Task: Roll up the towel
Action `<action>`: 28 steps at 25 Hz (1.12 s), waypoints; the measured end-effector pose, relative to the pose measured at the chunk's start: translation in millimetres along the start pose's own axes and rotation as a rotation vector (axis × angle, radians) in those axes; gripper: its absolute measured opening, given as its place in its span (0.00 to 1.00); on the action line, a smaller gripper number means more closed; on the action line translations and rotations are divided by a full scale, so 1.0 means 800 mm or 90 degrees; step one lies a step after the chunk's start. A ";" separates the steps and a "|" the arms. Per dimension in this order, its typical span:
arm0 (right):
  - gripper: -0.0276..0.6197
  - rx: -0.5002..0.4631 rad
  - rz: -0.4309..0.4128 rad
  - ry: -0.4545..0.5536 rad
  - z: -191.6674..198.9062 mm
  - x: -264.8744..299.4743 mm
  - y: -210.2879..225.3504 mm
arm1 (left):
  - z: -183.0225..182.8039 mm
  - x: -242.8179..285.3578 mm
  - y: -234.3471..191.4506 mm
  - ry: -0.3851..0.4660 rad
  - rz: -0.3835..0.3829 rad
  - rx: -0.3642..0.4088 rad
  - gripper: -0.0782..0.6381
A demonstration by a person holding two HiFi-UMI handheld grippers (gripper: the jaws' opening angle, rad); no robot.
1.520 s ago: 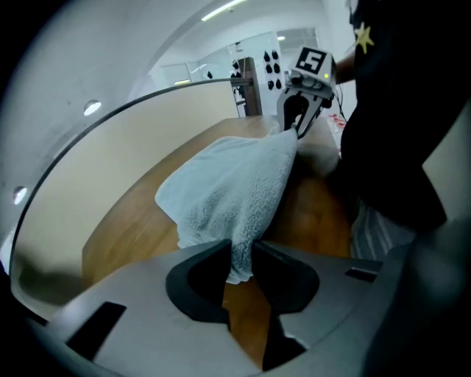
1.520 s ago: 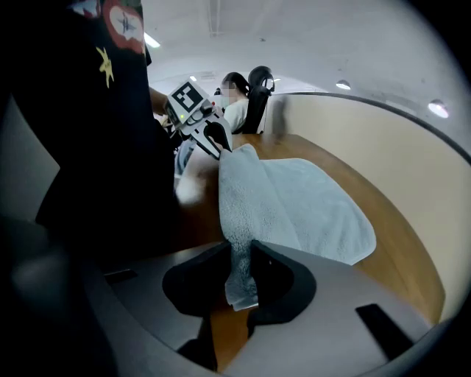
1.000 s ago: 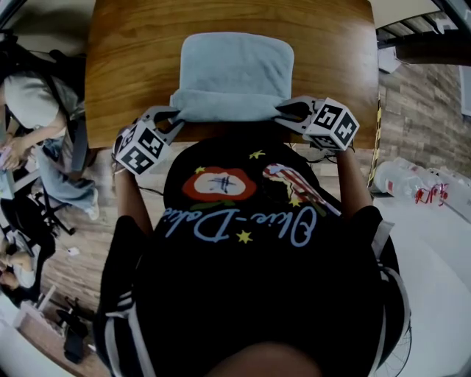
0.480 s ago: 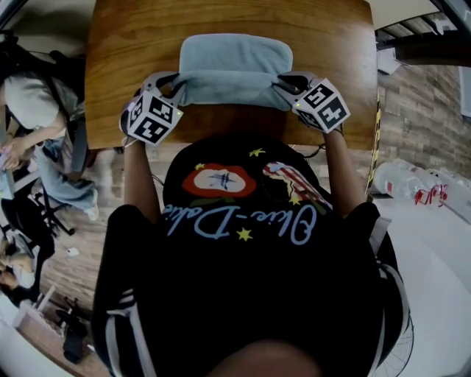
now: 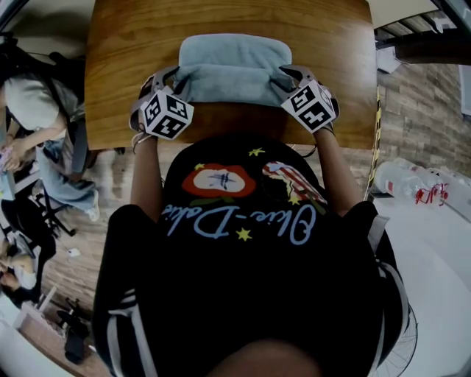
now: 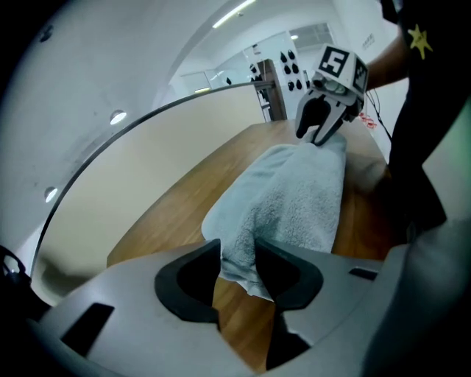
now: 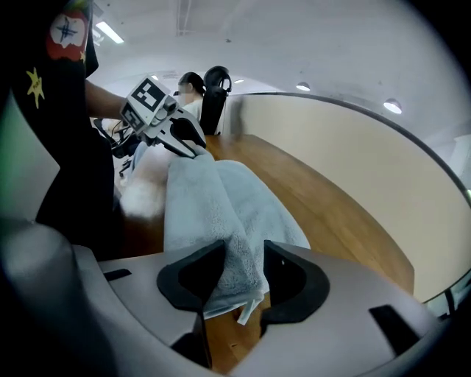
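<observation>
Head view: light-blue terry towel [image 5: 234, 62] is gripped at both roll ends by left gripper [image 5: 171, 78] and right gripper [image 5: 290, 76], jaws just eased wider, for even rolling.

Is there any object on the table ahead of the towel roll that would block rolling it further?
Nothing visible does: ahead of the roll lies only the flat rest of the towel, then bare wooden table.
</observation>
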State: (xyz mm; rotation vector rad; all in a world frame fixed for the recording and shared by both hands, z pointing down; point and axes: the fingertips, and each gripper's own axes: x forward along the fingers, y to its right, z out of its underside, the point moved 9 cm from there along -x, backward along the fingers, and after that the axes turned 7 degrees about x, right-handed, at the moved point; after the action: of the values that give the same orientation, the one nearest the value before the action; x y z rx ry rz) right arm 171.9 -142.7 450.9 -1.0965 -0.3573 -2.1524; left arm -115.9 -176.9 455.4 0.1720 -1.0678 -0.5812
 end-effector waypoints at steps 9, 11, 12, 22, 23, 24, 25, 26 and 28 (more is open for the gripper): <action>0.28 -0.125 0.005 0.084 -0.002 -0.076 -0.032 | 0.009 -0.082 -0.008 0.087 -0.088 -0.034 0.42; 0.28 -0.175 -0.030 0.052 0.010 -0.069 -0.056 | 0.008 -0.082 0.025 0.061 -0.039 0.061 0.42; 0.28 -0.191 -0.044 0.032 0.016 -0.063 -0.064 | 0.009 -0.078 0.040 0.047 -0.015 0.098 0.42; 0.27 -0.250 -0.061 -0.090 0.034 -0.006 -0.076 | 0.018 -0.021 0.073 -0.009 0.026 0.180 0.35; 0.17 -0.236 -0.066 -0.086 0.033 -0.006 -0.074 | 0.018 -0.022 0.071 -0.006 0.023 0.180 0.28; 0.12 -0.214 -0.077 -0.079 0.031 -0.008 -0.072 | 0.019 -0.024 0.069 -0.001 0.022 0.178 0.26; 0.10 -0.186 -0.093 -0.070 0.030 -0.013 -0.071 | 0.021 -0.028 0.067 0.004 0.023 0.174 0.25; 0.10 -0.157 -0.112 -0.060 0.029 -0.018 -0.069 | 0.023 -0.032 0.066 0.009 0.025 0.168 0.24; 0.09 -0.111 -0.146 -0.042 0.029 -0.030 -0.066 | 0.026 -0.044 0.065 0.012 0.037 0.153 0.24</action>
State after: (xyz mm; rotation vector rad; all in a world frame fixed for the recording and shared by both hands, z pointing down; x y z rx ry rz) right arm 159.5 -81.1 448.9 -1.2806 -0.3438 -2.3890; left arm -127.0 -112.3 459.4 0.3541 -1.1189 -0.3969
